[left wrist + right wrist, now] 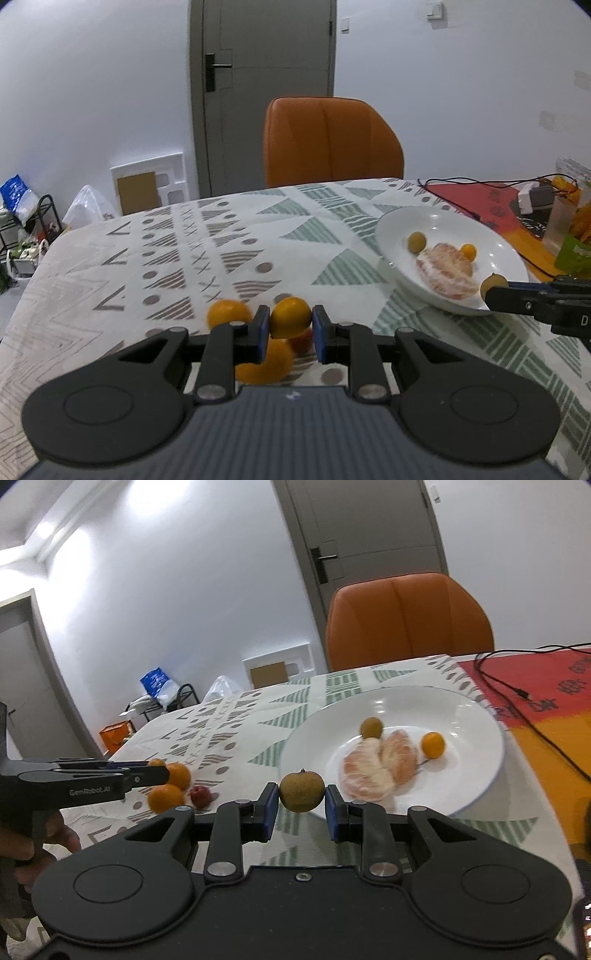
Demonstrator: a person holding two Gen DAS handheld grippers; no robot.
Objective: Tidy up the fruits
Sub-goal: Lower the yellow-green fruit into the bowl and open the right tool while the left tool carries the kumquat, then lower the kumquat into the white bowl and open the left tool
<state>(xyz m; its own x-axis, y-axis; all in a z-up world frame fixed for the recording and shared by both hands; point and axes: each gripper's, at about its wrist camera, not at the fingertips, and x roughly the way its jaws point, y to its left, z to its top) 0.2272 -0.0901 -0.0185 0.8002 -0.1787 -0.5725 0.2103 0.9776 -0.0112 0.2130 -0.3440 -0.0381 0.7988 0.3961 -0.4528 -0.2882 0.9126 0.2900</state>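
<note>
Right wrist view: right gripper (301, 802) pinching the brown fruit (301, 791) just short of the plate's (480, 720) near rim, left gripper (287, 326) clamping a small orange (290, 318) well left.

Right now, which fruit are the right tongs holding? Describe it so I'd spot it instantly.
Find the white plate on the patterned tablecloth. At its near rim, the right tongs grip a brownish-green round fruit in the air. Its twin lies on the plate, and the other small fruits are orange or red.
</note>
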